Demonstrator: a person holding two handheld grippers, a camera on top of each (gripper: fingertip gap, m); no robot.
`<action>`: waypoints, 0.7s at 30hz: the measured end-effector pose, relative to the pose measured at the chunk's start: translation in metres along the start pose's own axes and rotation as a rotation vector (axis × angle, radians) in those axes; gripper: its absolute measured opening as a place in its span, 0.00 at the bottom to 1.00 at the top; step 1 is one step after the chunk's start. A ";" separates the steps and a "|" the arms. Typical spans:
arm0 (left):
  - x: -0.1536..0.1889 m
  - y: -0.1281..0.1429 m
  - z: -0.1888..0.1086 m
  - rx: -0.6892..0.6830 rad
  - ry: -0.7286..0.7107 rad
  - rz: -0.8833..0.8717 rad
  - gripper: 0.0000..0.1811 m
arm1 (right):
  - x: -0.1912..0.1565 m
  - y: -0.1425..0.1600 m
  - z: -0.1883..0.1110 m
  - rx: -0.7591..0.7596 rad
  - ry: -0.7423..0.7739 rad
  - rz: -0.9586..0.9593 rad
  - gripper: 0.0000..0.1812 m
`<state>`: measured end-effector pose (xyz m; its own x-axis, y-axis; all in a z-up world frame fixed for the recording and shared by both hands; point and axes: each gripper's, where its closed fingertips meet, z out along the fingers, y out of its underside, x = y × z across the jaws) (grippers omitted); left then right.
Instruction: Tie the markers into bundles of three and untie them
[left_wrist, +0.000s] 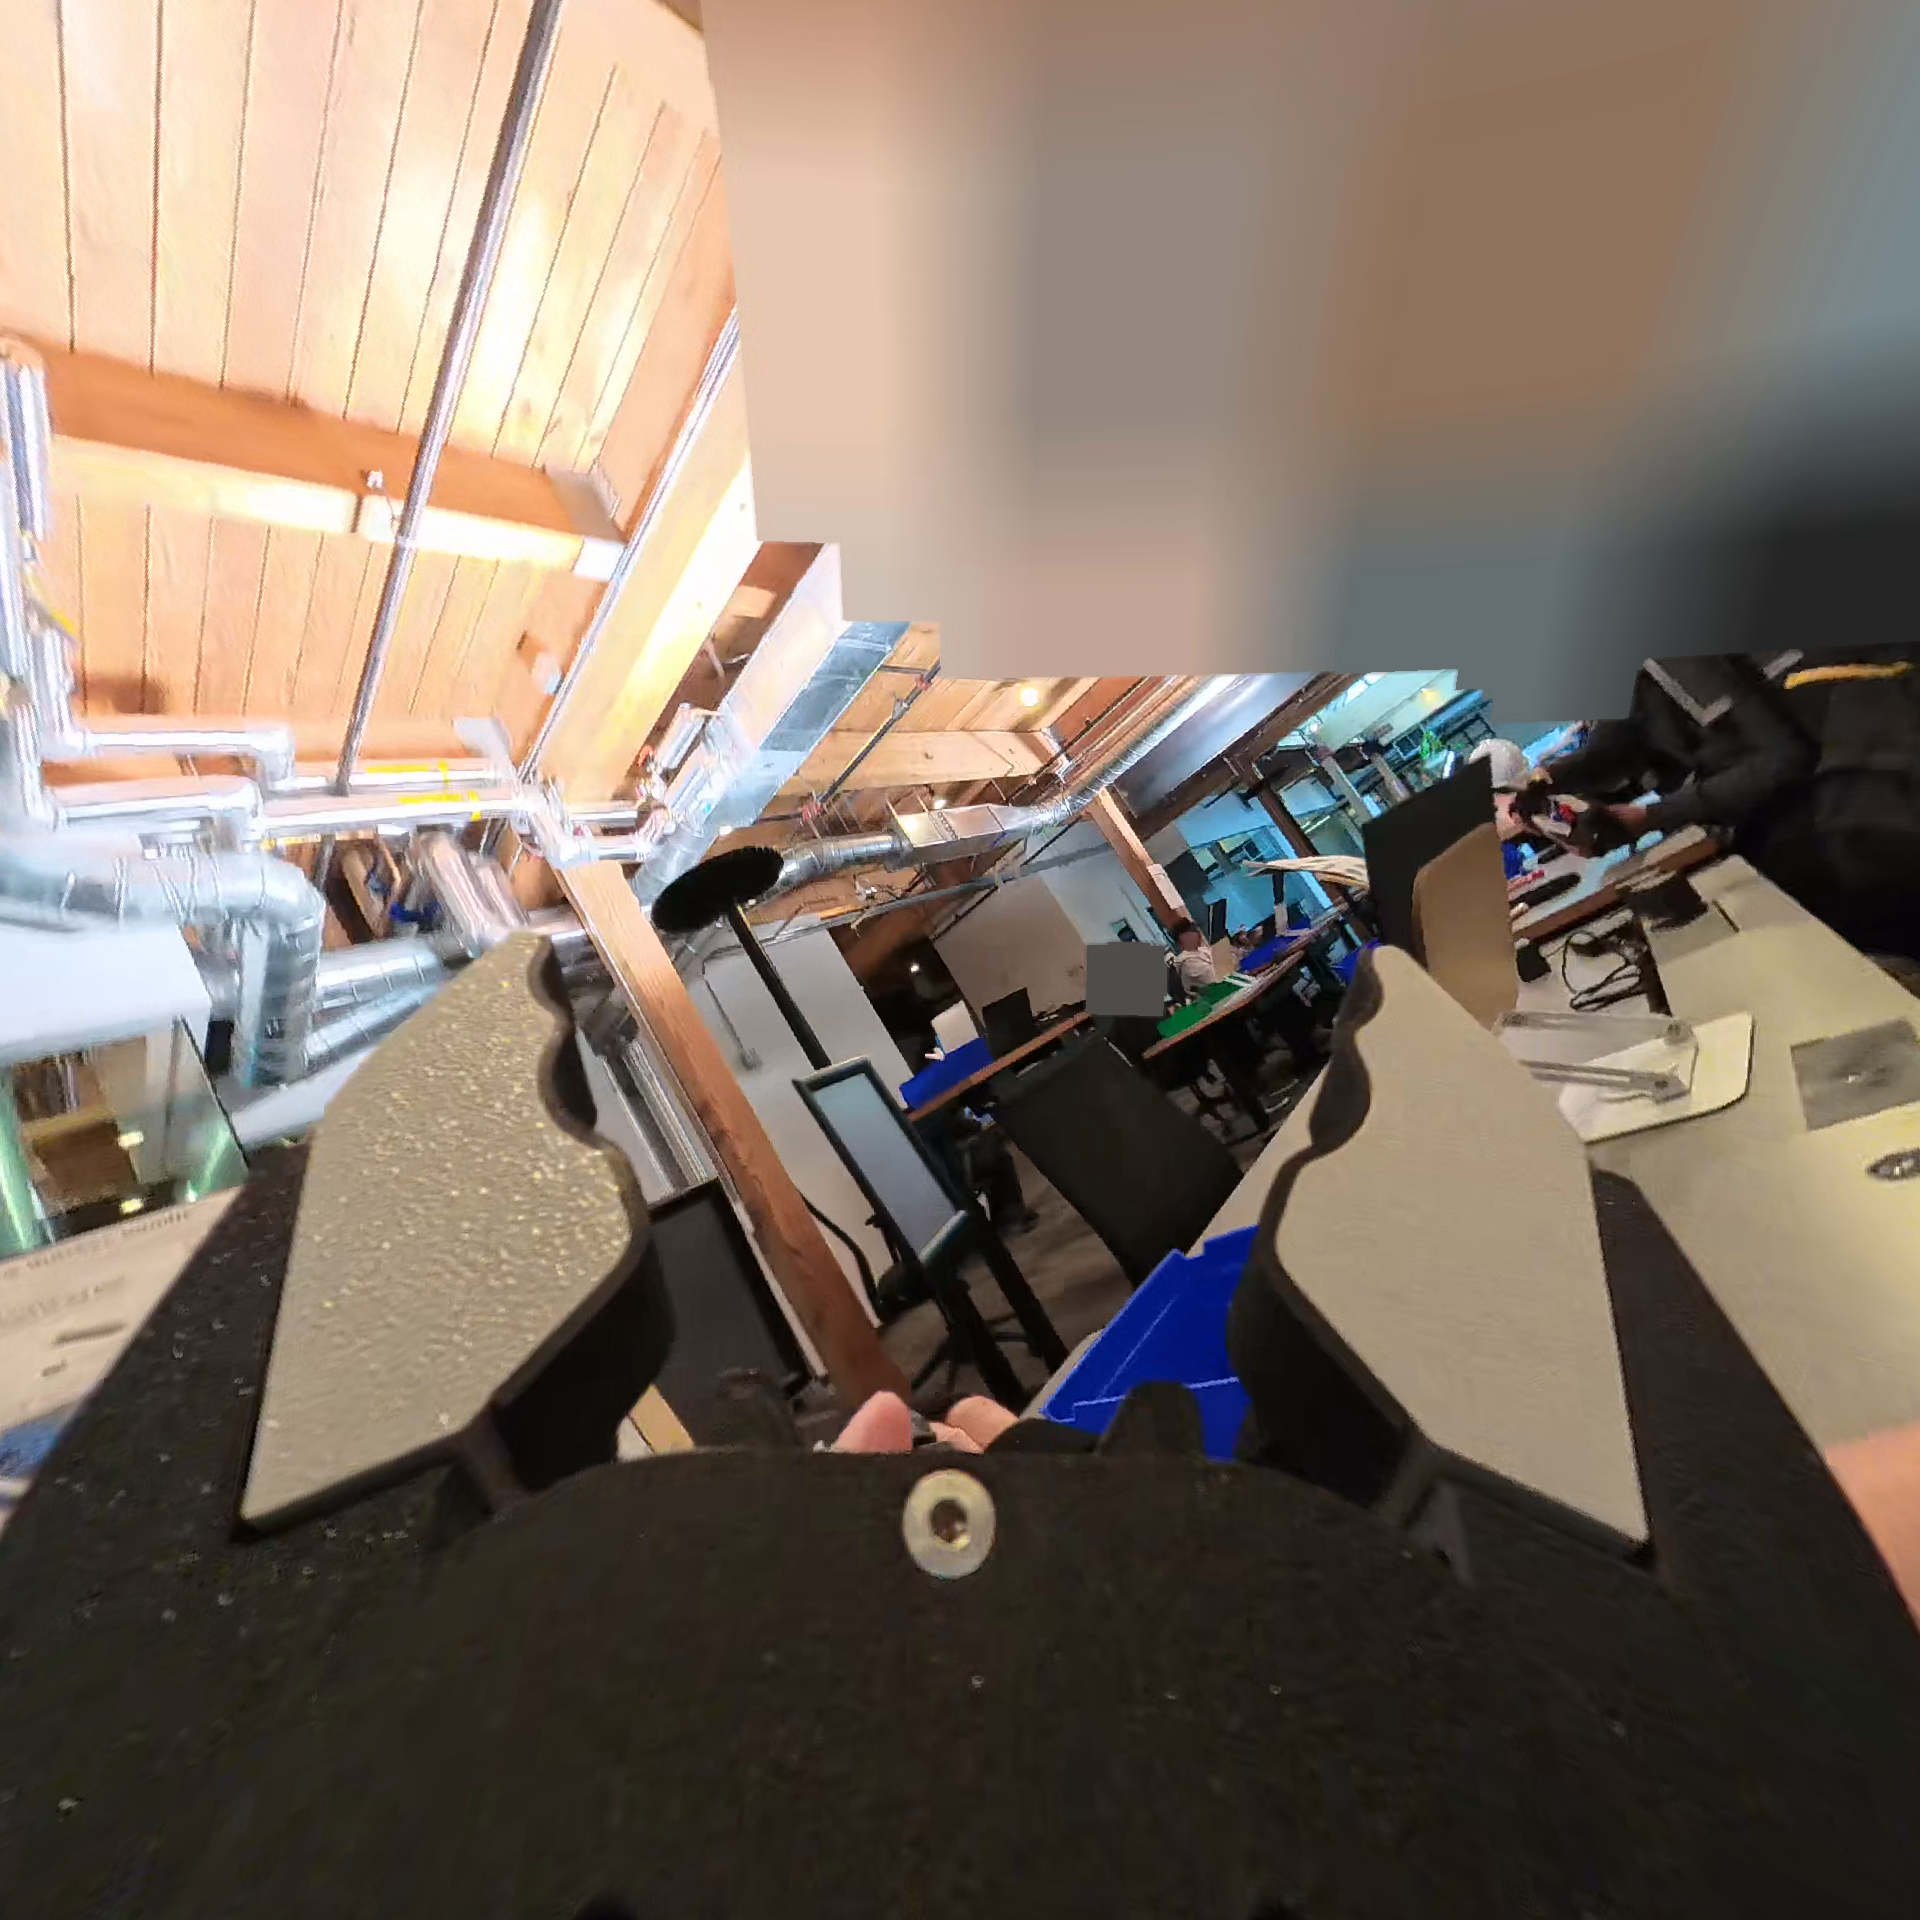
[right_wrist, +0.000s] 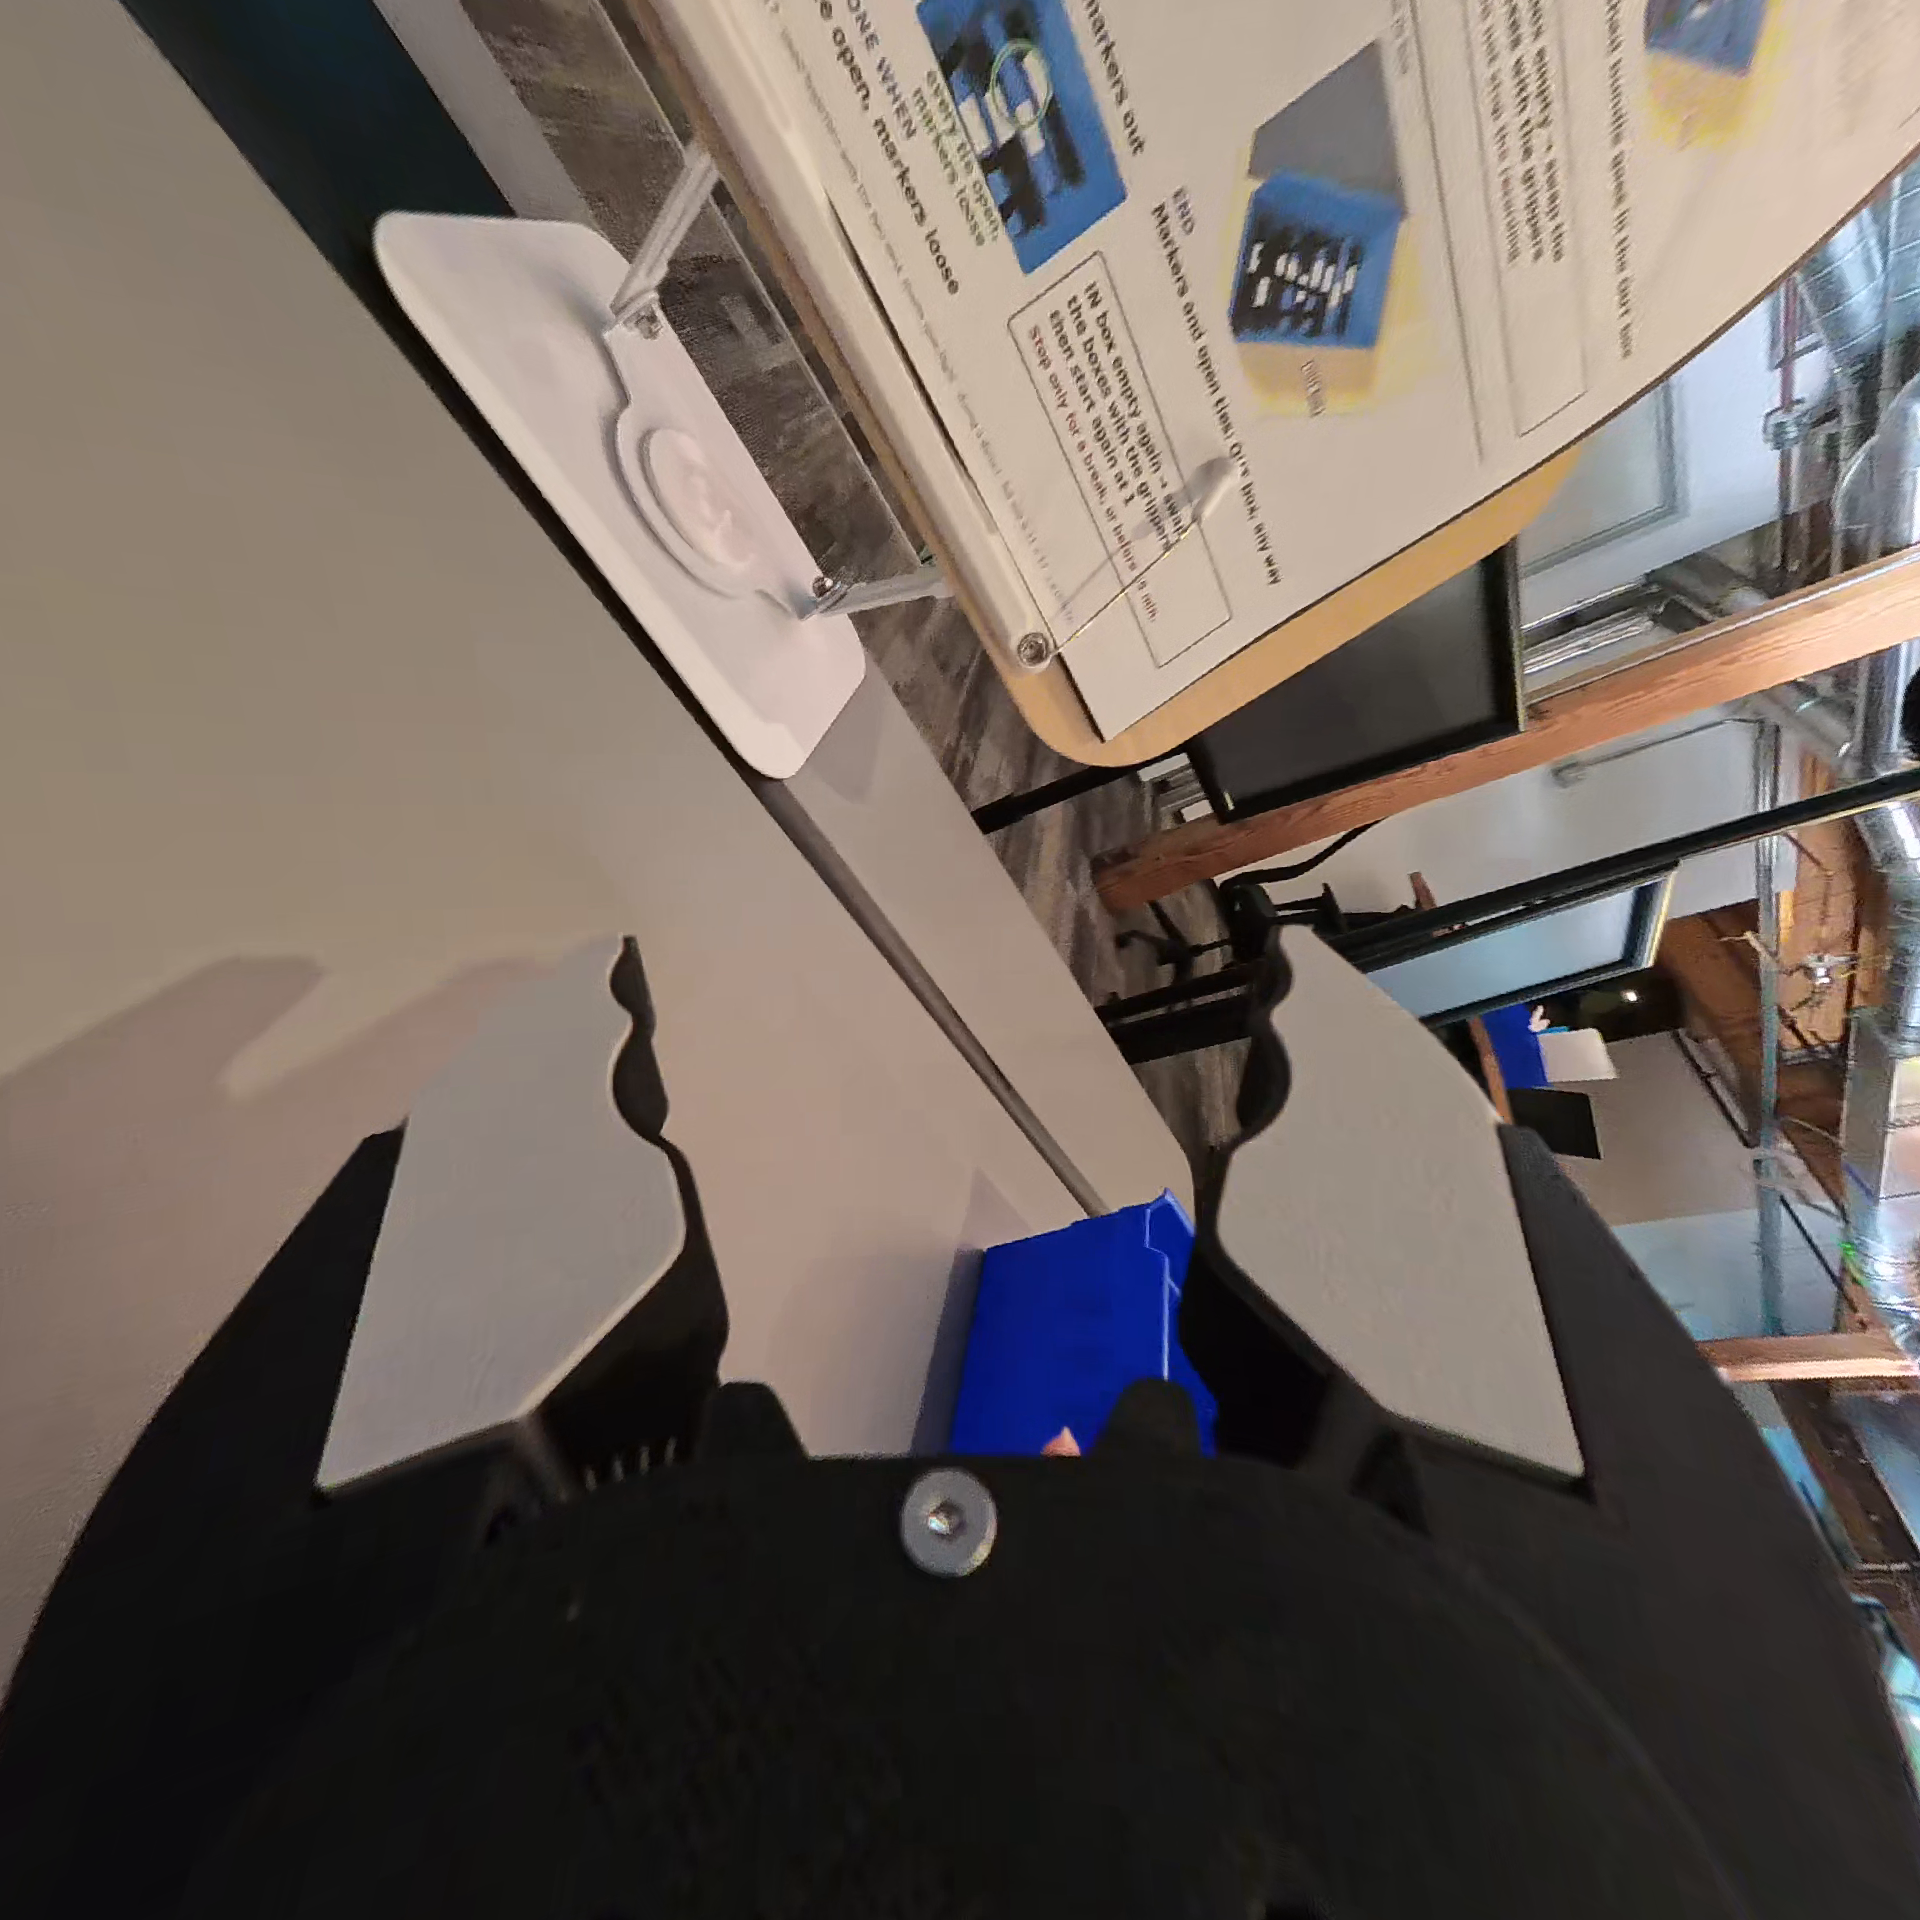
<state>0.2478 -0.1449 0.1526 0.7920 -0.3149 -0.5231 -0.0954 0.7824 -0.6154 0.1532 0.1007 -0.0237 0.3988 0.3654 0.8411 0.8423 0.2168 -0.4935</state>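
No markers or ties show in either view. My left gripper (left_wrist: 951, 966) is open and empty, tilted up and pointing across the room toward the ceiling. A blue bin (left_wrist: 1153, 1340) shows low between its fingers, with a person's fingertips (left_wrist: 883, 1418) beside it. My right gripper (right_wrist: 951, 987) is open and empty, rolled sideways over the grey table (right_wrist: 260, 675). The blue bin (right_wrist: 1070, 1340) sits close below it at the table's edge, partly hidden by the gripper body.
A white stand base (right_wrist: 582, 436) on the table holds a slanted instruction sheet (right_wrist: 1299, 260). The same stand (left_wrist: 1631, 1060) shows in the left wrist view. A person in dark clothes (left_wrist: 1766, 790) works at the far right. Chairs (left_wrist: 1122, 1132), monitors and desks fill the room behind. The grippers' ends are close to 30 cm from one another.
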 end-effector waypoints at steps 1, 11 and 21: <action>0.007 0.000 0.000 0.007 0.012 0.017 0.74 | 0.000 -0.003 -0.003 0.002 0.004 -0.006 0.61; 0.025 0.015 0.002 -0.016 0.061 0.023 0.74 | -0.025 -0.009 -0.007 -0.025 -0.056 -0.048 0.61; 0.022 0.036 0.005 -0.086 0.055 0.022 0.73 | -0.028 -0.016 -0.012 -0.005 -0.062 -0.067 0.61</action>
<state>0.2644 -0.1212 0.1224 0.7551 -0.3286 -0.5673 -0.1660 0.7413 -0.6503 0.1332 0.0759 -0.0369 0.3186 0.4062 0.8565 0.8682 0.2376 -0.4356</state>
